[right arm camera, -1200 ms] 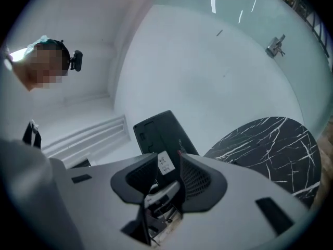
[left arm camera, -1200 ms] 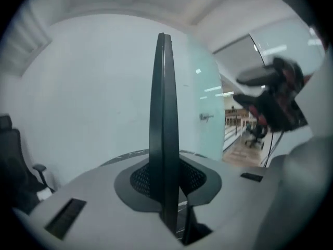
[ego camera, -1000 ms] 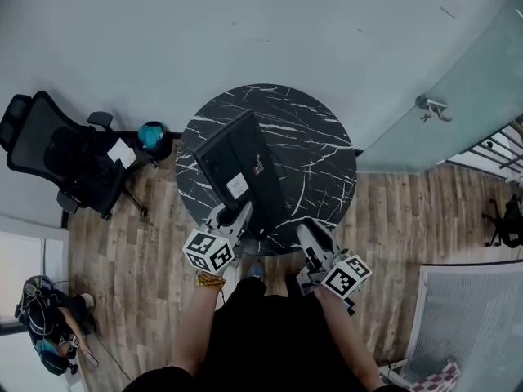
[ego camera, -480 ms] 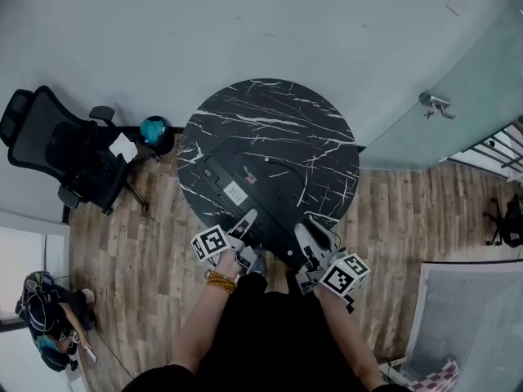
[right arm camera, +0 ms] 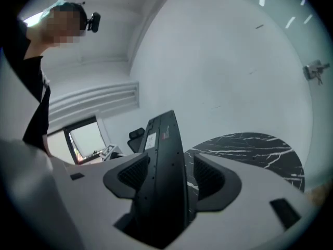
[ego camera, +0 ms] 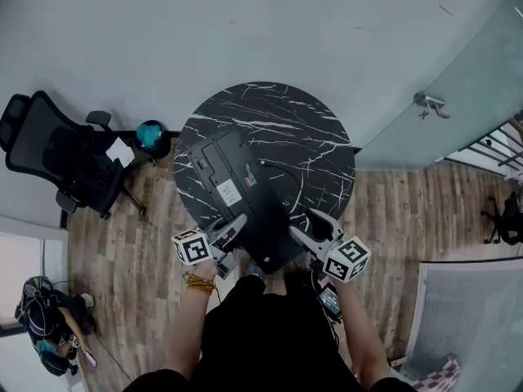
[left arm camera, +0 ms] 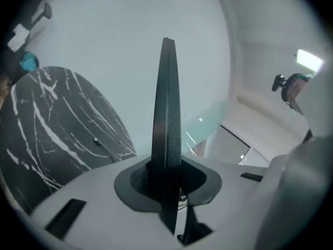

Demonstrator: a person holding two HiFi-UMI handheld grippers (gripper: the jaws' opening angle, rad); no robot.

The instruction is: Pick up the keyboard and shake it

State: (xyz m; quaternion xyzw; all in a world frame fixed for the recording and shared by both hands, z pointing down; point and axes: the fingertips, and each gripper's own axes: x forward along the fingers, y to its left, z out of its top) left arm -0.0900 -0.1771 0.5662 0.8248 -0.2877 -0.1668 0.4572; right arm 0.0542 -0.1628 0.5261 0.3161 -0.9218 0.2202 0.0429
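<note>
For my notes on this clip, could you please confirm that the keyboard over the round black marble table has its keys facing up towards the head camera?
Not quite. The keyboard has its underside facing up, with a white label on it, not its keys. The head view shows this. The rest holds: it is over the round black marble table.

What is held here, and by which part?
The left gripper clamps the keyboard by its near end. The right gripper has just been opening its jaws, that end loose between them.
</note>
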